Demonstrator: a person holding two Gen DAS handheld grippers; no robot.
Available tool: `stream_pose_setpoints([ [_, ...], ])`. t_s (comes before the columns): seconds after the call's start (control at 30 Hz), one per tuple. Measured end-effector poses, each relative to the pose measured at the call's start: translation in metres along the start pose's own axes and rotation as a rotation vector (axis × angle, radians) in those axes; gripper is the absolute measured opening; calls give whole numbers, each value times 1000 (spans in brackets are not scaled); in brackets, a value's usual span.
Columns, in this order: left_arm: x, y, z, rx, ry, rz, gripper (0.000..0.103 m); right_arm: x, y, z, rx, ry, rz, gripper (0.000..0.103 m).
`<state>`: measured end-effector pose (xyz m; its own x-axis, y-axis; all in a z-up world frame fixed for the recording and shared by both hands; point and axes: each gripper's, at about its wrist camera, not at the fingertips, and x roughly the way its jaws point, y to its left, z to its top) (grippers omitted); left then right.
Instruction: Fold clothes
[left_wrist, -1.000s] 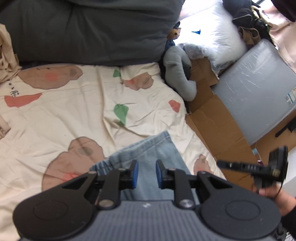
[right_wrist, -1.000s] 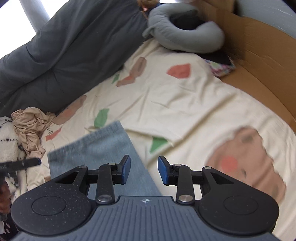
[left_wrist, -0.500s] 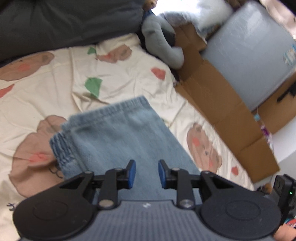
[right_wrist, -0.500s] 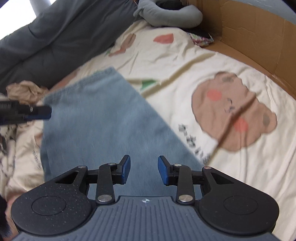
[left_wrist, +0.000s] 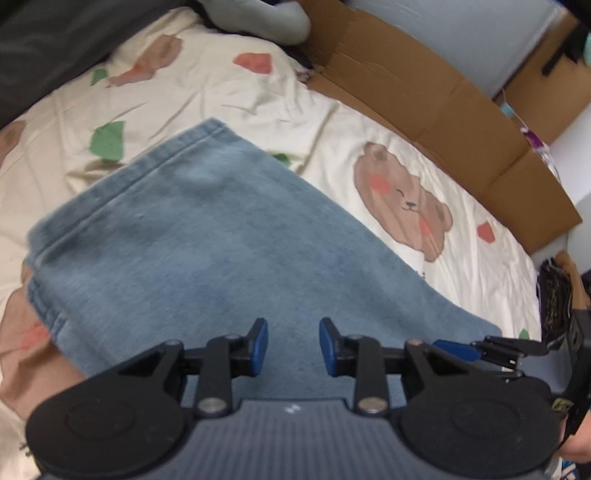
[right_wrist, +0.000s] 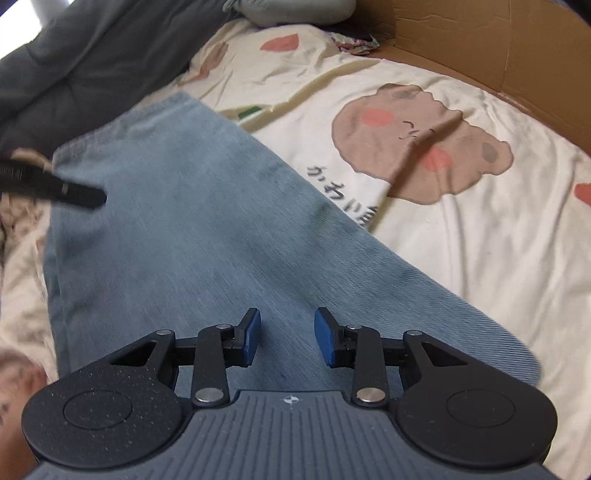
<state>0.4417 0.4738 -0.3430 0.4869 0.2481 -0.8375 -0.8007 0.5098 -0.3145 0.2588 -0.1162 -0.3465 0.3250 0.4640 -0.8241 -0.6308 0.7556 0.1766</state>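
Jeans (left_wrist: 207, 236): folded blue denim, which we see lying flat on the cream bedsheet (left_wrist: 280, 96), hem edge toward the far side and gathered waistband at the left edge in the left wrist view.
Dark duvet (right_wrist: 85, 66): we find it bunched along the far left of the bed, just beyond the denim's far corner.
Left gripper (left_wrist: 293, 347): we hold it above the near part of the denim; its jaws are opening, with nothing between the blue pads.
Right gripper (right_wrist: 286, 341): we hold it over the near end of the denim, jaws parted and empty.
Bear print (right_wrist: 421, 144): on the sheet just right of the denim, with dark lettering beside it.
Cardboard (left_wrist: 436, 110): we see it standing along the bed's right edge.
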Motion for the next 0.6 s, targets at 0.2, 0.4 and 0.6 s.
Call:
stream_pose_setpoints([
  [0.2, 18, -21, 1, 65, -8, -30, 40, -17, -36, -15, 62, -6, -29, 39],
  [0.4, 42, -32, -1, 86, 16, -32, 39, -34, -55, -33, 90, -18, -22, 39],
  [0.6, 53, -43, 6, 178, 16, -32, 38, -46, -69, -51, 143, -50, -60, 30],
])
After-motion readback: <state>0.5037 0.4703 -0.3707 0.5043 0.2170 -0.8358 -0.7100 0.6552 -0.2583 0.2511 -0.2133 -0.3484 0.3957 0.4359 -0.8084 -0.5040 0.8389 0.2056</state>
